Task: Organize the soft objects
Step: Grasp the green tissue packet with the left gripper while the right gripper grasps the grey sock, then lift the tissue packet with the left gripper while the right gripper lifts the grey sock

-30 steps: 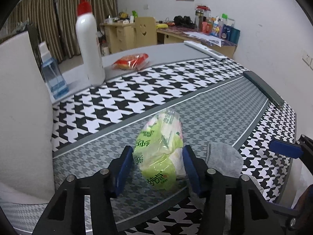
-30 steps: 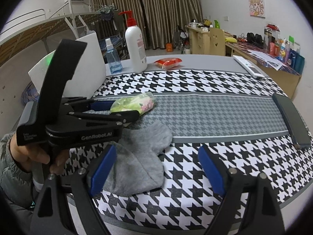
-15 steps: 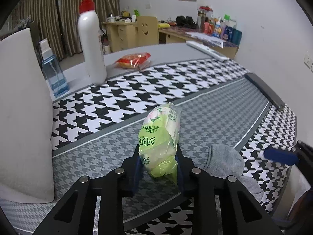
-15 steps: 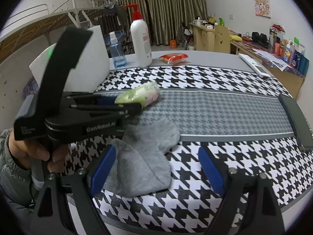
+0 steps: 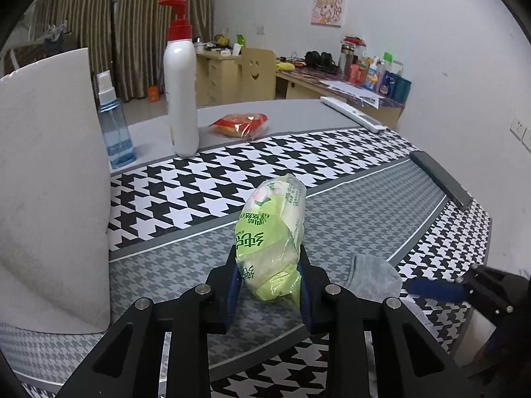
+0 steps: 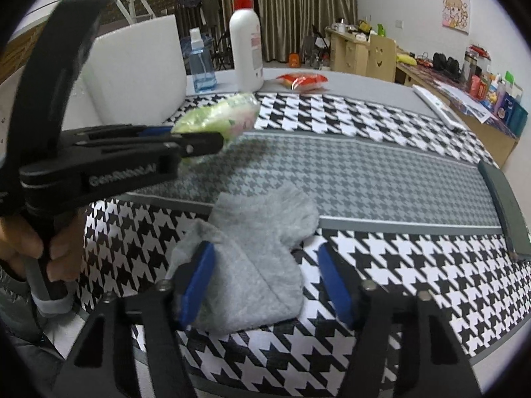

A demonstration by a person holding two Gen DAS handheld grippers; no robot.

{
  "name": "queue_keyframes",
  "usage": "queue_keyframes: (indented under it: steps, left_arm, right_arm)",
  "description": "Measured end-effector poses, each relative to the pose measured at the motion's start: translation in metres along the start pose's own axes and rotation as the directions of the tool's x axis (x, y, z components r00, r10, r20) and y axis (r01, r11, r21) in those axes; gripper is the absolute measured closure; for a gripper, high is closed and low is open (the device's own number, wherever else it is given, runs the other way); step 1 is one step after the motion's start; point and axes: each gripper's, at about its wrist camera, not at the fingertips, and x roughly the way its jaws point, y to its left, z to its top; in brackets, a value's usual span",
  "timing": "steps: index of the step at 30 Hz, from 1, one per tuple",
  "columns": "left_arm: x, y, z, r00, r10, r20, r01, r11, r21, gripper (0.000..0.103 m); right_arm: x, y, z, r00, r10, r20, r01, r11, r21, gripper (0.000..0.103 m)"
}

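Houndstooth mat [image 6: 381, 179] — sock [image 6: 252, 262] btwn right gripper [image 6: 265, 282] pads.

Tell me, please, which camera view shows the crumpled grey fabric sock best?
The right wrist view: the crumpled grey fabric sock lies whole between the open claw pads. The left wrist view shows only one end beside the claw.

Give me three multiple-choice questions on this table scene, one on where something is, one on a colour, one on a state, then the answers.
1. Where does the grey sock lie?
A. between the right tongs' fingers
B. beside the spray bottle
C. on the floor

2. What colour is the pump bottle's cap?
A. blue
B. red
C. green

3. What are the left tongs doing?
A. standing open and empty
B. squeezing the green tissue pack
C. pressing the sock

Answers: 1 A, the sock sits between the blue pads; 2 B, the pump head is red; 3 B, both pads press the pack's sides.
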Motion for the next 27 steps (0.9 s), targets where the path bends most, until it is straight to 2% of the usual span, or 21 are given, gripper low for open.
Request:
queue_keyframes:
  steps: [5,9,16,22,27]
  left_arm:
    - [-0.004,0.003,-0.002,1.000,0.022,0.013,-0.022,1.000,-0.010,0.072]
    - [-0.008,0.005,-0.003,1.000,0.006,0.025,-0.006,1.000,-0.029,0.072]
    - [-0.019,0.004,-0.003,0.998,0.019,0.067,-0.018,1.000,-0.024,0.072]
    - [-0.036,0.004,-0.004,0.992,0.025,0.124,-0.023,1.000,-0.016,0.072]
    - [-0.044,0.009,-0.008,0.990,0.030,0.137,-0.027,0.999,-0.028,0.072]
  right_arm:
    - [-0.001,0.007,-0.004,1.000,-0.009,0.006,0.009,1.000,-0.025,0.047]
    - [-0.002,0.011,-0.004,1.000,0.005,0.001,-0.005,0.999,-0.032,0.066]
    - [-0.004,0.023,-0.005,1.000,0.013,0.009,-0.013,0.999,-0.046,0.087]
    - [-0.009,0.024,-0.004,0.998,0.055,0.025,-0.055,0.998,-0.015,0.089]
    - [-0.015,0.016,0.003,0.998,0.042,0.057,-0.043,0.999,0.028,0.089]
